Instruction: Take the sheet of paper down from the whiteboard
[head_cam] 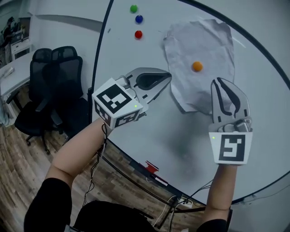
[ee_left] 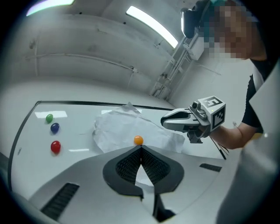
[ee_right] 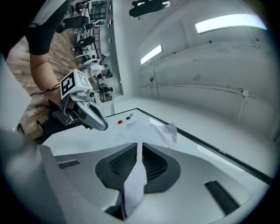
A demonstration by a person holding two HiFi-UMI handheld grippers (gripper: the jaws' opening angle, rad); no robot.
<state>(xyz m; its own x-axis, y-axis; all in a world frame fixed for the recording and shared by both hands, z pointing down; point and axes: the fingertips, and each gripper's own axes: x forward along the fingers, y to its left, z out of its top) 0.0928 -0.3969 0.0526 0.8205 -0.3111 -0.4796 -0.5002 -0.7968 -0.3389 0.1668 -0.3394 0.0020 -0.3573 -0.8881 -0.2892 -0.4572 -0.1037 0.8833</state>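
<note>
In the head view the whiteboard (head_cam: 149,131) fills the right side; its top edge is cut off by the frame. A crumpled sheet of paper (head_cam: 204,43) hangs on it, well in from the left edge, pinned by an orange magnet (head_cam: 197,66). Green (head_cam: 133,8), blue (head_cam: 139,19) and red (head_cam: 138,34) magnets sit in a column closer to the left edge. The left gripper (head_cam: 166,78) points at the paper's left border, its fingers together and holding nothing. The right gripper (head_cam: 218,84) covers the paper's lower right edge, so whether it touches the paper cannot be judged here. Office chairs (head_cam: 50,90) stand left of the board.

In the left gripper view the fingers (ee_left: 127,164) meet at their tips just below the orange magnet, with only bare board showing through the gap behind them. They hide the paper's lower part.

In the right gripper view the fingers (ee_right: 153,164) stand a thin slit apart. A pale strip shows through the slit; whether it is board or paper is unclear. The three magnets are tiny specks towards the board's far corner, and the orange magnet is hidden.
</note>
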